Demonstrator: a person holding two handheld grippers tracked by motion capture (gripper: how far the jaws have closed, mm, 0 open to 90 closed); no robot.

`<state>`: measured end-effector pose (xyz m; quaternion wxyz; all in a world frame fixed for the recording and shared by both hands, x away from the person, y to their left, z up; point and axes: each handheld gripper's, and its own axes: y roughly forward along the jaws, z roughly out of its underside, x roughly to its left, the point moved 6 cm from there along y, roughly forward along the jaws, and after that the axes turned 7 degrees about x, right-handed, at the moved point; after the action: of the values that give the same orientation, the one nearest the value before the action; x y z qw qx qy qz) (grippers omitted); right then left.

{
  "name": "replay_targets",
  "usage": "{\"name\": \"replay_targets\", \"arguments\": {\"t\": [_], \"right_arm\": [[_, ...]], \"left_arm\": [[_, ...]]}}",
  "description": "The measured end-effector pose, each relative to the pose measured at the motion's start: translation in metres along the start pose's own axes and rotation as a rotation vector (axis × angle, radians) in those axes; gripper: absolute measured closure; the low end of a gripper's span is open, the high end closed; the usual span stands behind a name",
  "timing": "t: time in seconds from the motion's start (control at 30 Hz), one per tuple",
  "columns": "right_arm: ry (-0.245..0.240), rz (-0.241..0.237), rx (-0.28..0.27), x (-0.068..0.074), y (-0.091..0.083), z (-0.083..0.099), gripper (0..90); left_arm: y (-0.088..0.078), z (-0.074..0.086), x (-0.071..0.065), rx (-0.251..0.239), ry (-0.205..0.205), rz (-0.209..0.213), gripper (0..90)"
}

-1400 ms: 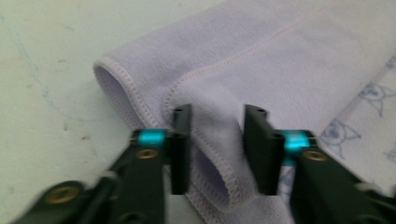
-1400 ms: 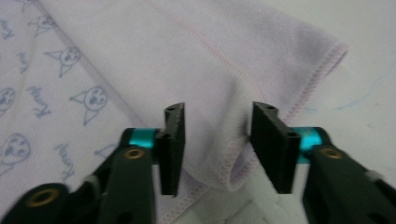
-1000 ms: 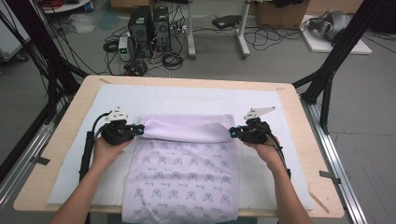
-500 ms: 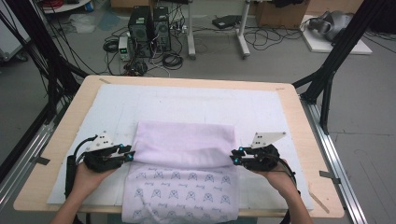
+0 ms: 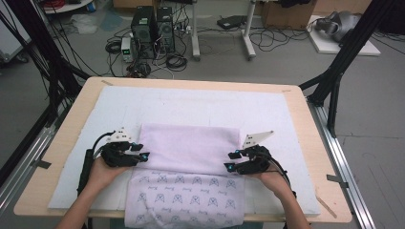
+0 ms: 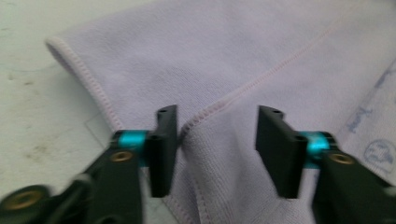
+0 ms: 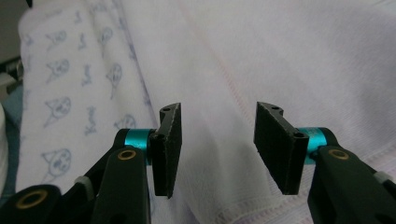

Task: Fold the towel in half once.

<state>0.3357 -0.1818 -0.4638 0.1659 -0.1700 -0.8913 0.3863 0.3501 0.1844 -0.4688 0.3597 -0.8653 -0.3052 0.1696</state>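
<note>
High view: one towel (image 5: pixel 191 157) on the white pad of the table (image 5: pixel 62 129), far half folded toward the person, plain side over the printed layer, near end draped off the table's edge. Two tongs, left tongs (image 5: pixel 142 156) and right tongs (image 5: pixel 230 162), one at each corner of the fold, probably letting go after laying it flat.

Left gripper view: jaws having just narrowed a little, parted, hem between them unpinched.

Right gripper view: right tongs (image 7: pixel 217 144) having just been opening, jaws apart over cloth, gripping nothing.
</note>
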Motion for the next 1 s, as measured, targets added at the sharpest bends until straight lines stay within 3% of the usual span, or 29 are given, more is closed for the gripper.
{"name": "replay_targets", "arguments": {"t": [0.03,0.1,0.27,0.4,0.57,0.63,0.67,0.73,0.9,1.0], "right_arm": [[0.0,0.002,0.019,0.001,0.001,0.001,56.4],[-0.013,-0.017,0.033,0.003,0.003,0.003,67.0],[-0.035,-0.016,0.035,0.008,-0.001,0.003,82.3],[-0.044,0.003,-0.029,0.012,-0.015,0.001,85.8],[-0.067,0.019,-0.071,0.021,-0.035,0.004,88.6],[-0.067,0.024,-0.086,0.025,-0.041,0.006,87.2],[-0.073,0.029,-0.082,0.026,-0.042,0.007,81.7],[-0.052,0.058,-0.049,0.021,-0.038,0.008,69.4],[-0.016,0.076,-0.017,0.006,-0.017,0.0,62.4],[0.008,0.086,-0.014,-0.005,-0.009,-0.006,56.2]], "left_arm": [[0.0,0.0,-0.002,-0.006,0.015,0.001,73.3],[-0.004,0.0,-0.006,-0.02,0.033,0.009,83.3],[-0.021,-0.003,-0.014,-0.079,0.052,-0.001,84.5],[-0.038,-0.003,-0.022,-0.142,0.061,-0.002,84.2],[-0.051,0.008,-0.031,-0.165,0.077,0.002,84.3],[-0.053,0.015,-0.036,-0.152,0.095,0.003,84.1],[-0.051,0.019,-0.036,-0.132,0.093,0.007,83.1],[-0.046,0.023,-0.034,-0.102,0.072,0.013,73.8],[-0.039,0.019,-0.026,-0.093,0.023,0.017,53.3],[-0.033,0.015,-0.021,-0.077,0.002,0.027,48.5]]}}
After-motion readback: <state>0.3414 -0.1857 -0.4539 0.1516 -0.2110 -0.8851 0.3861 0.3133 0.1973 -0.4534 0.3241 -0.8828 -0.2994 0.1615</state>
